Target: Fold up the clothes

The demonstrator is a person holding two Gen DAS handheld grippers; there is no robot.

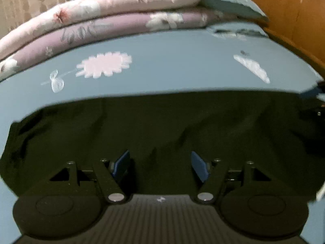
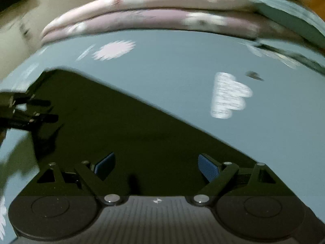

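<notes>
A dark, almost black garment (image 1: 162, 126) lies flat on a blue bedsheet (image 1: 172, 65) with pale flower prints. My left gripper (image 1: 160, 164) hovers over its near part, open, blue pads apart and nothing between them. In the right wrist view the same garment (image 2: 121, 126) runs diagonally, its far edge slanting from upper left to lower right. My right gripper (image 2: 157, 167) is open above it, holding nothing. The left gripper (image 2: 26, 111) shows at the left edge of the right wrist view, over the garment's left part.
A folded pink and mauve floral quilt (image 1: 113, 16) lies across the far side of the bed, with a blue pillow (image 1: 231, 2) at its right end. A wooden headboard (image 1: 294, 16) stands at the right. The sheet (image 2: 182, 77) beyond the garment is bare.
</notes>
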